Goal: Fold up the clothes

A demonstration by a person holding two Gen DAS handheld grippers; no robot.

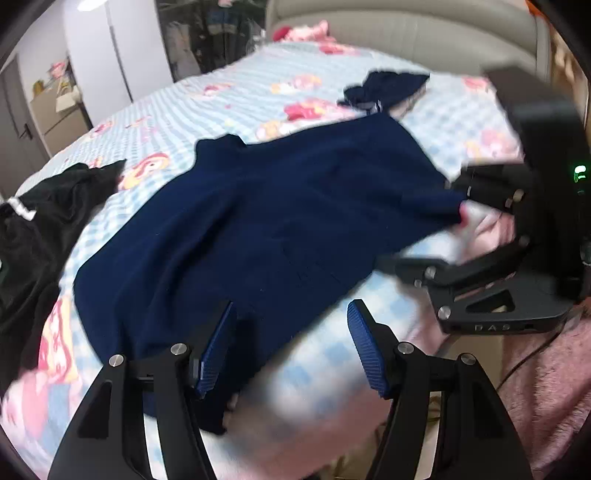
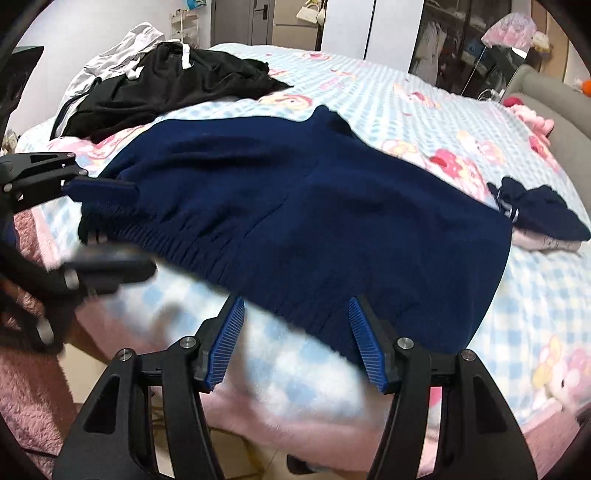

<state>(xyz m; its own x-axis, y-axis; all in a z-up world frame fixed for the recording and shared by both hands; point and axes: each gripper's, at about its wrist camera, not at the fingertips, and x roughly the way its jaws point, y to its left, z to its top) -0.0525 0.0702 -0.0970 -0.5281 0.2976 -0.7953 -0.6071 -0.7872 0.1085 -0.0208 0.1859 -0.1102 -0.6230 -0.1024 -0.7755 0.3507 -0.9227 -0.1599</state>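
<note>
A navy knit sweater lies spread flat on the bed, its ribbed hem toward me. My left gripper hovers over one hem corner, its blue pads standing apart with fabric under the left one. In the right wrist view that left gripper shows at the left, jaws straddling the corner. My right gripper is open at the other stretch of hem, pads apart. In the left wrist view the right gripper stands at the right, the hem corner between its fingers.
The bed has a blue-checked cartoon sheet and a pink fleece blanket along the near edge. A black garment, a white garment and a small navy piece lie around the sweater. A grey headboard stands behind.
</note>
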